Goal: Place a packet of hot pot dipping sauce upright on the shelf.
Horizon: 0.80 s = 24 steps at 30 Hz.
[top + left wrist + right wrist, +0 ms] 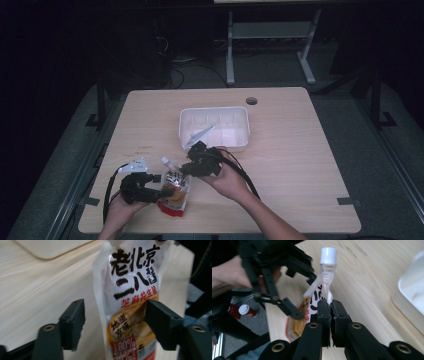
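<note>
Dim high view; the pouch (174, 191) reads small at about 7 o'clock on the worktop (290, 165), its lower end partly covered by the left gripper (159, 191), and contact with the surface cannot be judged there. In the left gripper view the pouch (132, 300) is cut off top and bottom; printed characters and a red band at its base are legible, the spout out of frame. Left fingers (73, 321) spread, one each side of the pouch; the far finger looks to touch its edge, the near one stands apart. The right gripper (330, 315) has its fingers (323, 315) pressed together on the pouch's side seam just below the white cap (328, 255); the pouch body (313, 298) is mostly hidden behind them. The left gripper (292, 310) shows at 10 o'clock there, blurred. A white tray (186, 120) sits at centre, toward 12 o'clock of the hands; its contents are hard to make out, since the grey plate of the right gripper (192, 167) overlaps its near rim.
</note>
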{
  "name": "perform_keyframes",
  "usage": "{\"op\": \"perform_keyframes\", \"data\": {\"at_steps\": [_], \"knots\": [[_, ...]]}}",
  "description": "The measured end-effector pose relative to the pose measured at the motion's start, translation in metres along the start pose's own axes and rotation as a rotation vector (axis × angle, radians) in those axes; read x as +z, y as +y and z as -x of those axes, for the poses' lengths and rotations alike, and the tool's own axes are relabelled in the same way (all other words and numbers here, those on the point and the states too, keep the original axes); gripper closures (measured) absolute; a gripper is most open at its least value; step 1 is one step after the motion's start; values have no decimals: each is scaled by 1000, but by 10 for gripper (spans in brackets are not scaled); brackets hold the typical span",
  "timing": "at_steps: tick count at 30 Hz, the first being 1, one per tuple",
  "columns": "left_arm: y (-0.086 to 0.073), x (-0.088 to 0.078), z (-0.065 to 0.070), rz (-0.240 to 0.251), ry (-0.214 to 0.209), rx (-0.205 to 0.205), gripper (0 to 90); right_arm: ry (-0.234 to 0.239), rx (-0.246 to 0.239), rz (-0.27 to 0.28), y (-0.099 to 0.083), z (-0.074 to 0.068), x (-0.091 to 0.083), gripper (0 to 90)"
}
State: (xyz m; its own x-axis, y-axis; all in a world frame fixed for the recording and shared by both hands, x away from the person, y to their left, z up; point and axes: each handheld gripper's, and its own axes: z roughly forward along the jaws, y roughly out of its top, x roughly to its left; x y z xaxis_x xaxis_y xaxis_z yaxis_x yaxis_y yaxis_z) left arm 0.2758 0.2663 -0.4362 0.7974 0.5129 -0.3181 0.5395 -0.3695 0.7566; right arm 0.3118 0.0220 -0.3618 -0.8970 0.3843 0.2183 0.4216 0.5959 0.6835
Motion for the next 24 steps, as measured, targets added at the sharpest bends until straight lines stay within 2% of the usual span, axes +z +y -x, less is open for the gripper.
{"op": "perform_keyframes", "data": {"at_steps": [1, 2, 3, 5, 7, 9, 12, 14, 15, 16, 17, 19, 24], "knots": [[0, -1, 0, 8, -20, 2, 455, 1, -35, 2, 5, -5, -4, 865], [0, -1, 1, 13, -37, 6, 455, 1, -35, 2, 5, -5, -4, 865], [1, -1, 2, 14, -54, 21, 551, 6, -49, 3, 7, -8, -6, 865], [2, -2, 4, 13, -47, 31, 635, 12, -62, 2, 10, -11, -10, 865], [2, -3, 5, 11, -66, 49, 737, 12, -72, -3, 12, -11, -12, 864], [3, -2, 7, 9, -66, 56, 798, 16, -78, -8, 12, -10, -13, 860], [4, -2, 10, -1, -57, 76, 827, 31, -81, -9, 11, -7, -14, 845], [5, -1, 12, -4, -53, 88, 840, 63, -65, 1, 8, -2, -15, 771], [5, -1, 12, -4, -53, 88, 842, 63, -65, 1, 8, -2, -15, 771], [5, -1, 12, -4, -51, 92, 842, 74, -60, 0, 7, 2, -15, 731], [5, -1, 13, -4, -50, 93, 843, 90, -39, -6, 3, 10, -14, 665], [5, -1, 13, -6, -47, 98, 844, 120, -17, -17, -1, 16, -11, 613], [6, 0, 14, -4, -50, 112, 845, 207, 20, -47, -11, 23, 4, 575]]}}
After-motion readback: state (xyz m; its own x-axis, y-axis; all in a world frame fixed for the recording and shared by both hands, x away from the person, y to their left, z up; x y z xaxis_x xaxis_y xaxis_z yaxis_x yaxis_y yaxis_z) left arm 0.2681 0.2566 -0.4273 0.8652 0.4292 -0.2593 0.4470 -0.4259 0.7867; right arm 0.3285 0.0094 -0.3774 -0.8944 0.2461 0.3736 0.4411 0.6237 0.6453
